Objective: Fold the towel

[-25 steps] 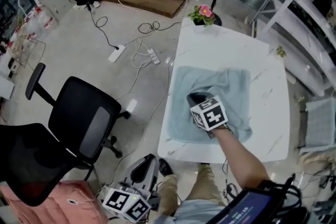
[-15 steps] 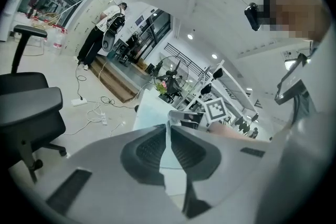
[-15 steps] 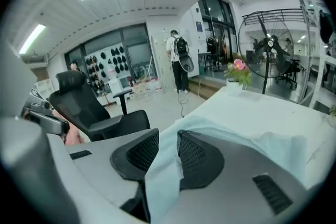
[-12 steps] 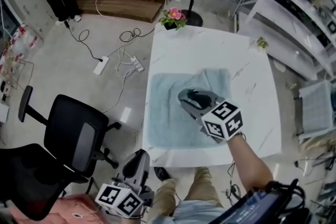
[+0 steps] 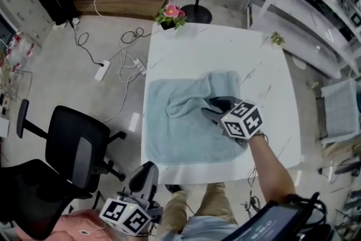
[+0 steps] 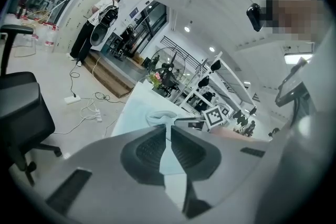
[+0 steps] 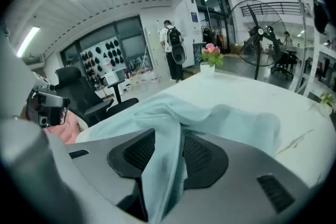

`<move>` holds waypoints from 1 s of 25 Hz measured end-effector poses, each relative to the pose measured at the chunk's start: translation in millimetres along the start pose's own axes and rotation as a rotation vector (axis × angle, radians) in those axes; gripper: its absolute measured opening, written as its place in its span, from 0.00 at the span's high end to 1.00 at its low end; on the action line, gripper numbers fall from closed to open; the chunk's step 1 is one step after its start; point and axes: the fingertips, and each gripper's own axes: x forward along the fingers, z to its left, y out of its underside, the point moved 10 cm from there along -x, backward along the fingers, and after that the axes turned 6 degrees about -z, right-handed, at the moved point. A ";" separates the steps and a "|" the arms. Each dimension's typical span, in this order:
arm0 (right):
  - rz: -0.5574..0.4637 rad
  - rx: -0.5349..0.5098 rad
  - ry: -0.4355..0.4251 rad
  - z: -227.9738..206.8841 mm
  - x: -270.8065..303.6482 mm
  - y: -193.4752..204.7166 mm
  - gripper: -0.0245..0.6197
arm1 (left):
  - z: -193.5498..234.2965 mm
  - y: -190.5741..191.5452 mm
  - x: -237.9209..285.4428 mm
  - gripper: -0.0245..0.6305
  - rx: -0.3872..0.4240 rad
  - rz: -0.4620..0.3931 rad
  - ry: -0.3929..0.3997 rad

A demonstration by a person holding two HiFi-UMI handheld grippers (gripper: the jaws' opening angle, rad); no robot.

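Observation:
A light blue towel (image 5: pixel 180 138) lies spread on the white marble table (image 5: pixel 271 65), with a bunched fold (image 5: pixel 186 101) near its middle. My right gripper (image 5: pixel 213 105) sits over the towel's right part, marker cube behind it. In the right gripper view its jaws (image 7: pixel 178 136) have just been opening. A strip of towel (image 7: pixel 210 113) still hangs loosely between them, and the pads do not press on it. My left gripper (image 5: pixel 148 172) hangs below the table's near edge, off the towel. Its jaws (image 6: pixel 169 131) are shut on nothing.
A pink flower in a pot (image 5: pixel 171 14) stands at the table's far edge. Black office chairs (image 5: pixel 79 144) stand left of the table. A power strip and cables (image 5: pixel 102 70) lie on the floor, with white shelving (image 5: pixel 316 14) at the right.
My right gripper has moved right across the towel and its jaws have parted. The bunched fold now shows to its left. The left gripper has shifted a little.

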 end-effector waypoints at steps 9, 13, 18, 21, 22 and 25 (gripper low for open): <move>0.011 -0.030 -0.012 2.7 13.6 -4.1 0.91 | 7.2 -2.5 0.7 0.91 -0.010 -0.016 -0.038; -0.040 -0.113 -0.065 49.8 -4.5 -22.1 0.91 | 7.1 -4.7 1.0 0.91 -0.009 -0.026 -0.020; -0.070 -0.280 -0.148 132.4 -8.3 -21.1 0.91 | 6.7 -4.3 -5.8 0.91 -0.011 -0.028 0.008; 0.000 -0.401 -0.188 172.7 12.0 7.1 0.91 | 12.3 0.9 -12.9 0.91 -0.024 -0.025 0.007; 0.030 -0.437 -0.194 180.5 21.3 17.3 0.91 | 14.4 2.5 -14.7 0.91 -0.028 -0.023 0.005; 0.078 -0.496 -0.165 188.1 42.5 41.9 0.91 | 21.6 8.2 -18.5 0.91 -0.035 -0.016 -0.001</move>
